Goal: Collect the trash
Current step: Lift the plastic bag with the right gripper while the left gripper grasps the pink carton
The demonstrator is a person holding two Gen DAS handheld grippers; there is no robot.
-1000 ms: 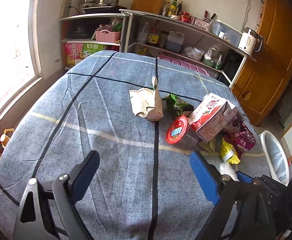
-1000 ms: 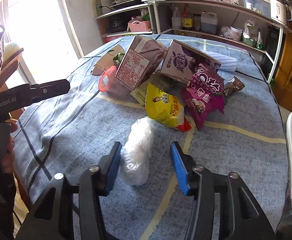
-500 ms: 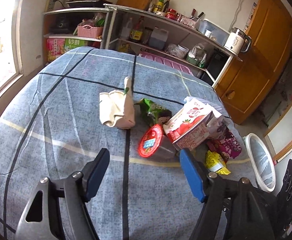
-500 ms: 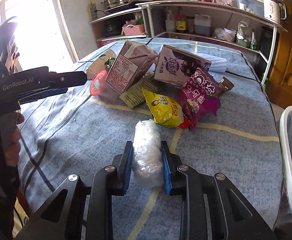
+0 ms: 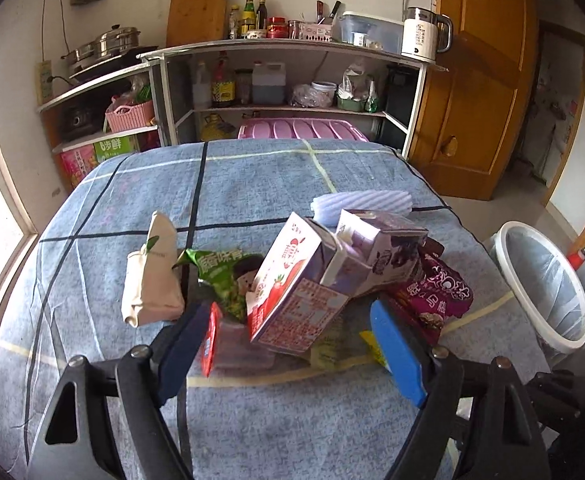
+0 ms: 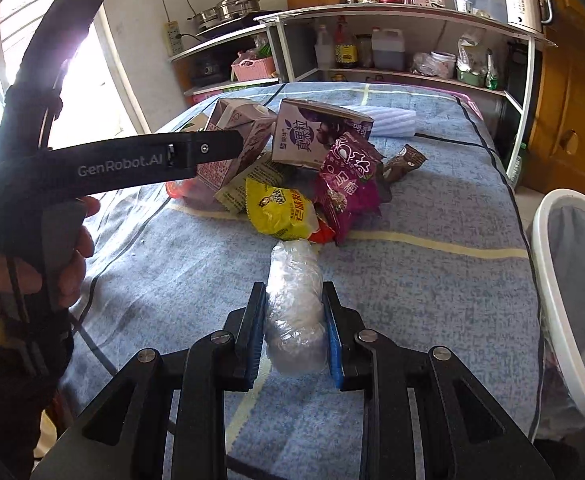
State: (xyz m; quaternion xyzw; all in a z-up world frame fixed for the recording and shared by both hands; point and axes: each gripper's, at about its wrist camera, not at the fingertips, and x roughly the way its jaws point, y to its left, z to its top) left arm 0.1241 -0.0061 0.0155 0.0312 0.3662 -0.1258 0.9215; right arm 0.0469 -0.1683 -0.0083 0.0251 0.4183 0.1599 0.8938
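A heap of trash lies on the blue checked tablecloth (image 5: 252,176): a strawberry milk carton (image 5: 296,300), a purple carton (image 5: 384,256), a green snack bag (image 5: 224,276), a beige pouch (image 5: 152,284), a red-lidded clear tub (image 5: 212,340) and a magenta bag (image 5: 432,292). My left gripper (image 5: 288,344) hovers just before the heap. Its jaws are opening, with the strawberry carton and tub in the gap and neither pad pressing. My right gripper (image 6: 293,292) is shut on a crumpled wad of clear plastic wrap (image 6: 294,276), in front of a yellow snack bag (image 6: 280,212).
A white bin (image 6: 572,300) lined with a clear bag stands off the table's right edge. A white foam roll (image 5: 362,202) and a brown wrapper (image 6: 404,160) lie behind the heap. Shelves with bottles, pots and a kettle (image 5: 424,36) line the back wall.
My left gripper has swung right and come close to the heap, its jaws narrowing then widening. My right gripper has closed on the plastic wad, which earlier lay loose between its jaws.
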